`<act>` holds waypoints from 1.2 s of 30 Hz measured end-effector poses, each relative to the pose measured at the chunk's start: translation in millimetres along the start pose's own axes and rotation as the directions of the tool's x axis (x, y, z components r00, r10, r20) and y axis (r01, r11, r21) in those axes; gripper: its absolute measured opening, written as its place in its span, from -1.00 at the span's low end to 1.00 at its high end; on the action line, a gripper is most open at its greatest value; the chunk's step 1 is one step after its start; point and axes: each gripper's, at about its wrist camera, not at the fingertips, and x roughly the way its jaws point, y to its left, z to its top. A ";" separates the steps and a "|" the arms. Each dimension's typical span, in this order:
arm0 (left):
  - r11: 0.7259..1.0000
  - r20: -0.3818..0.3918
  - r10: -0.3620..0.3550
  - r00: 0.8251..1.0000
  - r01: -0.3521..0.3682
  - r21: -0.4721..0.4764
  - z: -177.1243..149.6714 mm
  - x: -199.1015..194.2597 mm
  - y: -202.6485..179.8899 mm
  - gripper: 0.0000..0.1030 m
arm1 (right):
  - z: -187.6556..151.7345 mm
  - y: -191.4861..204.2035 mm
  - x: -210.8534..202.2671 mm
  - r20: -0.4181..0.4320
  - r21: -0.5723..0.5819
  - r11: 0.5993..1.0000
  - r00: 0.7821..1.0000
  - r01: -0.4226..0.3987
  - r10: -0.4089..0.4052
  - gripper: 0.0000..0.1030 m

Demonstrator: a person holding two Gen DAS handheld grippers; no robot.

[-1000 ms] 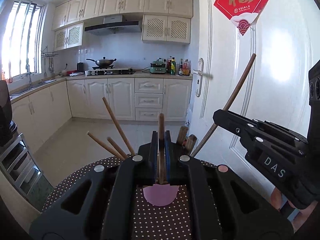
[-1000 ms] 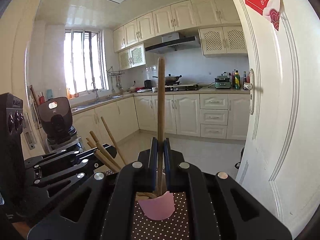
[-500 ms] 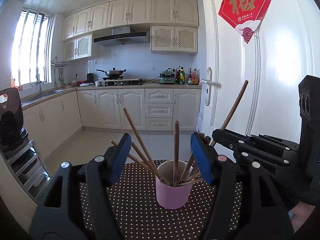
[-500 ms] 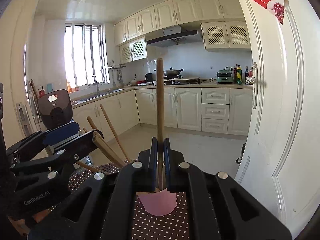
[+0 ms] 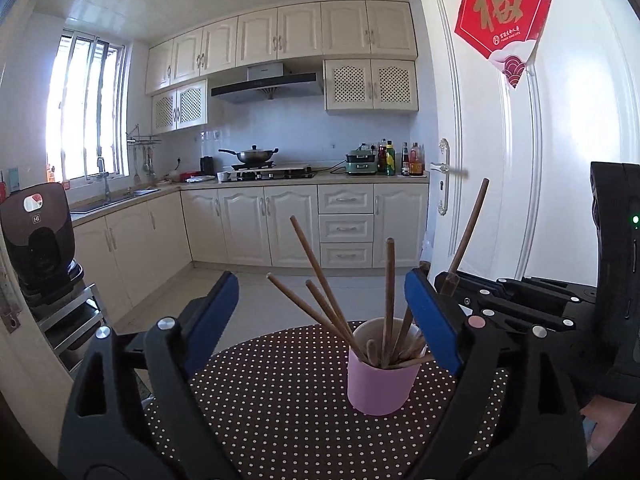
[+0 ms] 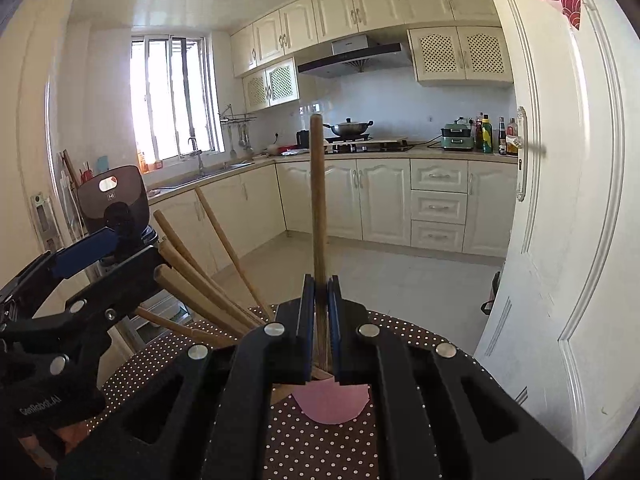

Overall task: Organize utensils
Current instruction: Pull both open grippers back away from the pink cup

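Left wrist: one pink cup [image 5: 378, 384], left claw [image 5: 326, 316] opening, nothing gripped; right claw [image 6: 321, 312] clamps one chopstick [image 6: 318, 200].

Wok [image 5: 251, 155] on stove, red door hanging [image 5: 505, 20]

So there's a pink cup [image 5: 378, 384] standing upright on the polka-dot tablecloth [image 5: 280, 400], near the table's far edge. It's stuffed with brown wooden chopsticks [image 5: 320, 300], thin round ones. A few lean way out to the left in a fan, one stands nearly straight up in the middle [image 5: 389, 292], and a couple more tilt right against the rim. Some short ends poke just over the lip too. One more chopstick [image 6: 319, 216] isn't loose in the bunch: it's upright right above the cup [image 6: 330, 404], pinched low on its shaft, with its top end sticking up high and its bottom end down at the cup's mouth.
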 end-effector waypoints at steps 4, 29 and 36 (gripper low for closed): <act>1.000 -0.004 0.006 1.000 -0.006 -0.011 -2.0 -1.4 5.0 0.65 | 0.0 -0.7 1.0 -0.013 0.014 1.000 1.000 -0.013 0.013 -0.85; 0.996 -0.019 0.038 0.999 -0.039 -0.076 -11.5 -65.0 42.4 0.79 | -5.2 41.3 -69.1 0.063 -0.095 0.995 0.998 0.030 -0.024 0.01; 0.994 -0.011 0.061 0.998 -0.062 -0.092 -23.5 -110.4 54.5 0.79 | -29.0 64.7 -107.5 0.091 -0.142 0.989 0.996 0.029 -0.016 0.33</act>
